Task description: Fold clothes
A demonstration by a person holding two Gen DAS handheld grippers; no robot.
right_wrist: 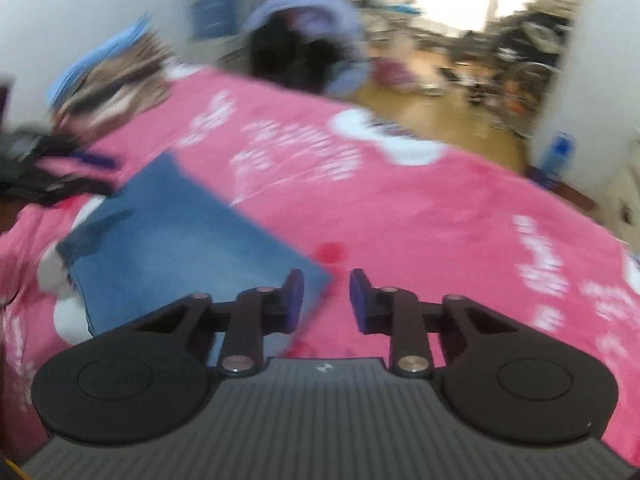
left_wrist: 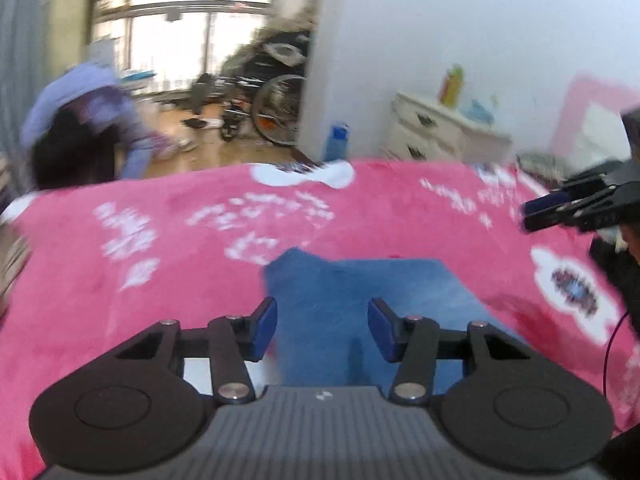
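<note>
A folded blue garment point(left_wrist: 360, 300) lies flat on the pink bedspread point(left_wrist: 160, 280). My left gripper point(left_wrist: 322, 330) hovers just above the garment's near part, open, with nothing between its blue pads. In the right wrist view the same blue garment point(right_wrist: 172, 240) lies left of centre. My right gripper point(right_wrist: 326, 300) stands open over its near right corner, holding nothing. The right gripper point(left_wrist: 536, 214) also shows at the right edge of the left wrist view, and the left gripper point(right_wrist: 80, 172) at the left edge of the right wrist view. Both views are blurred by motion.
A person in a lilac hooded top point(left_wrist: 88, 120) is beyond the bed's far edge. A white dresser point(left_wrist: 440, 132) and blue bottle point(left_wrist: 336, 142) stand by the wall. Bicycles point(left_wrist: 276, 108) fill the room behind. A pile of clothes point(right_wrist: 112, 76) lies at the bed's far left.
</note>
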